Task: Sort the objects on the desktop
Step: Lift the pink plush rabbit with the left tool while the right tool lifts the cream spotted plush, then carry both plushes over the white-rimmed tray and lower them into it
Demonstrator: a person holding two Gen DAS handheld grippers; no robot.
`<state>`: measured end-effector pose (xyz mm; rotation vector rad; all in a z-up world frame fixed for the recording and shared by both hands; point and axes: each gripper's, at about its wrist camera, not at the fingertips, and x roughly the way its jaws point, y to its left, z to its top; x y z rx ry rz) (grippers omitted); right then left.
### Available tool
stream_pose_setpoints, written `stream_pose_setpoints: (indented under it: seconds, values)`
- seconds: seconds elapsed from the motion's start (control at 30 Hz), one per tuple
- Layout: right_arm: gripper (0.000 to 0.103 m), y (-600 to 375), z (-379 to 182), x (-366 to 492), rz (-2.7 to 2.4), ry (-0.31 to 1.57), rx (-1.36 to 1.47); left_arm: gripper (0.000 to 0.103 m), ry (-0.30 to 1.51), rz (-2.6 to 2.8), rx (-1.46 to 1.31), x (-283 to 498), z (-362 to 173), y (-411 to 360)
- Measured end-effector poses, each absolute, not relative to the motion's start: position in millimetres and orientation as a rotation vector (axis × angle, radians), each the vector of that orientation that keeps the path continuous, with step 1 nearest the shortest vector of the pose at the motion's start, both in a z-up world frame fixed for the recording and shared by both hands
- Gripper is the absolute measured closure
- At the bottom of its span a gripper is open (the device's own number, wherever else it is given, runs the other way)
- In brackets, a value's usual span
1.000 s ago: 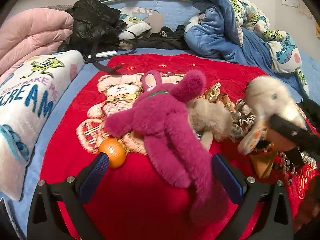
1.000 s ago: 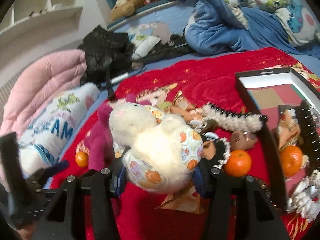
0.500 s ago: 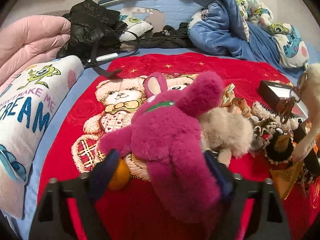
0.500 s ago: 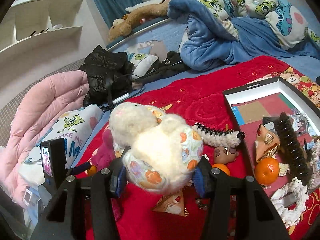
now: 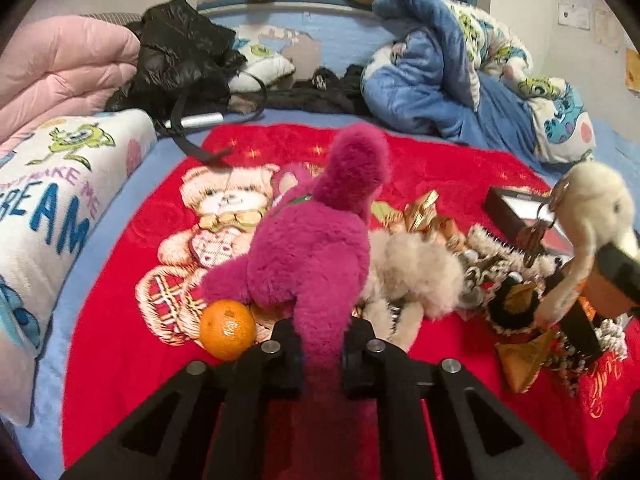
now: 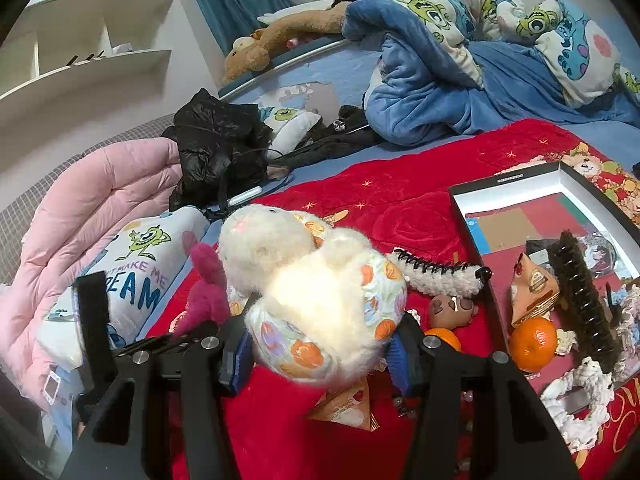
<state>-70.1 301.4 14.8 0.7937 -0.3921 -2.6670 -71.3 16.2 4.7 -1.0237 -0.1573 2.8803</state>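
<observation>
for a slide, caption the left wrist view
Left gripper pinching a magenta plush beside an orange on the red blanket.

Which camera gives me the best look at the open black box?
The right wrist view. There the open black box shows its white inner walls and contents, among them an orange and a dark hair clip. The left wrist view catches only one corner of it, behind the cream plush in the right gripper.

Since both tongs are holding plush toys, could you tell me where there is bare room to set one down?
Free: red blanket left of the orange, toward the Monsters pillow; also the blanket's far strip before the blue comforter. Crowded: the open box and the clutter beside it.
</observation>
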Motion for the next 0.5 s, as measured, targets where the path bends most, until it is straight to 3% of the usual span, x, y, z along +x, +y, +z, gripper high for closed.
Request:
stream_pose_setpoints:
  seconds: [0.5]
  values:
    - [0.050,304.9,26.6,-55.7,-2.666,-0.401,0.703,0.091,-0.165,2.905,-0.810,-20.3,68.0,30.4]
